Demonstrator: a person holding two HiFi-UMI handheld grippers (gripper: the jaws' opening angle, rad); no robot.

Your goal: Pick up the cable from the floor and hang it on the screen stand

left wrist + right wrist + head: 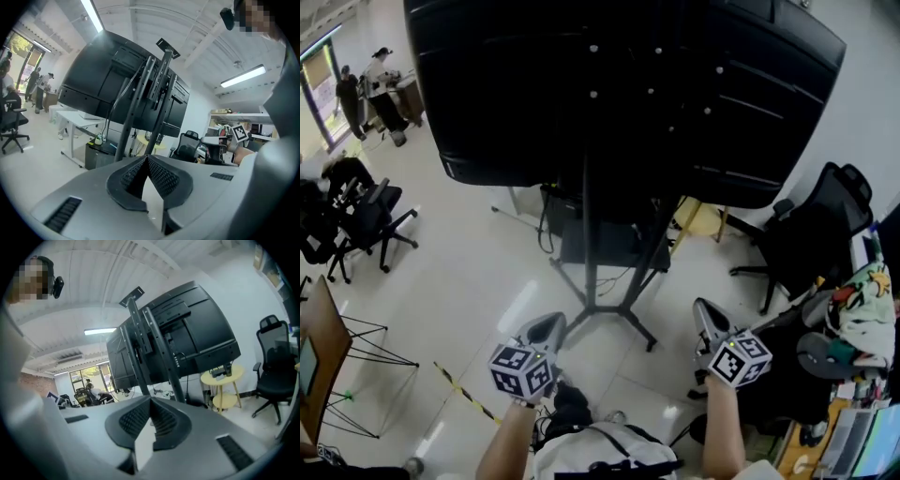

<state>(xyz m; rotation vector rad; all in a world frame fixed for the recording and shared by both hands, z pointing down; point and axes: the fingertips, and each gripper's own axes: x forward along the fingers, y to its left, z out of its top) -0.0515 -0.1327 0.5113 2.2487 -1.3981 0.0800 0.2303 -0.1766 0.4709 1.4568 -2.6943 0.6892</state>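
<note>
The big black screen (619,84) rides on its black screen stand (589,234), whose legs spread over the pale floor just ahead of me. Black cables (546,223) hang and lie around the stand's base; I cannot tell which one the task means. My left gripper (546,330) is held low at the left of the stand's feet, shut with nothing between its jaws. My right gripper (707,319) is level with it on the right, also shut and empty. The stand's poles (140,108) rise beyond the left gripper (147,157) in its own view. The right gripper (151,400) faces the same stand (159,348).
A black office chair (811,234) and a cluttered desk (862,323) crowd the right side. A yellow round table (222,376) stands behind the screen. At the left are another chair (366,225), a wire frame (366,366), yellow-black floor tape (464,392) and people (380,80) far off.
</note>
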